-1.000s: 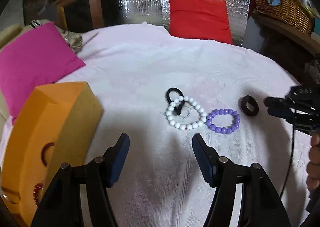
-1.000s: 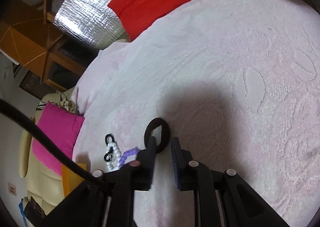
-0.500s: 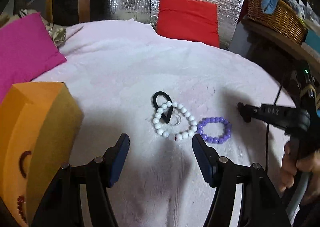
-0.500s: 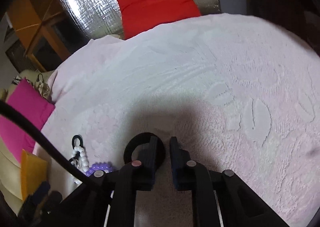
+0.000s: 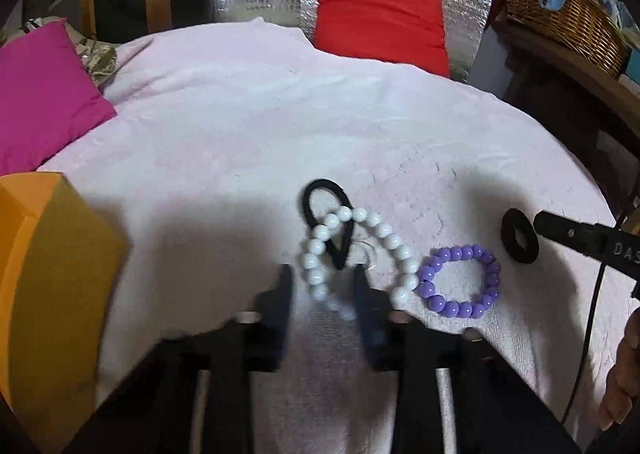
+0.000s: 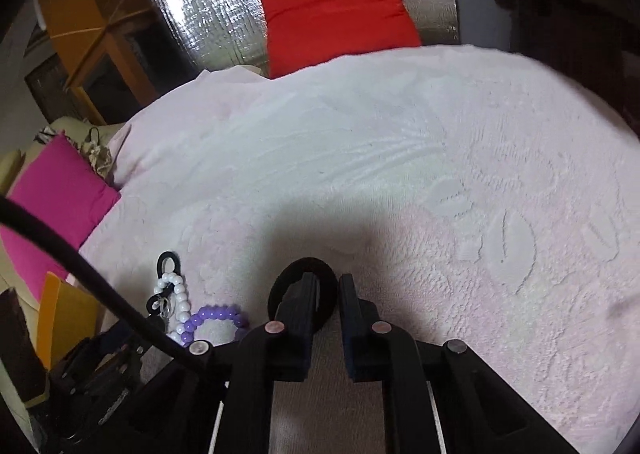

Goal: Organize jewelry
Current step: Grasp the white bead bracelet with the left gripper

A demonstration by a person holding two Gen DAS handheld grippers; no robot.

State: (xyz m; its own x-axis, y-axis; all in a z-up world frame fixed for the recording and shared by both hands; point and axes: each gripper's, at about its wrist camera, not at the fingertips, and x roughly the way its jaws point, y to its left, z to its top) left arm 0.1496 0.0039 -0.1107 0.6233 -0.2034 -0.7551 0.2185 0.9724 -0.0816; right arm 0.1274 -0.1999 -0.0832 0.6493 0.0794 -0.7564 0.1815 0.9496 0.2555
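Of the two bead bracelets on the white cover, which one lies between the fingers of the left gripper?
The white bead bracelet. Its near beads lie between the left gripper fingers, whose jaws have just been closing. The purple bracelet lies apart, to their right.

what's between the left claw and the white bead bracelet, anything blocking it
Nothing visible blocks it: the left claw already straddles the near side of the white bead bracelet, its jaws just closing. But the black hair tie and a small silver ring lie tangled with the beads and may come along.

Both grippers black: left gripper (image 5: 322,296) blurred, dark-blue pads; right gripper (image 6: 329,306) silver screws, black cable (image 6: 80,266), white "DAS" lettering.
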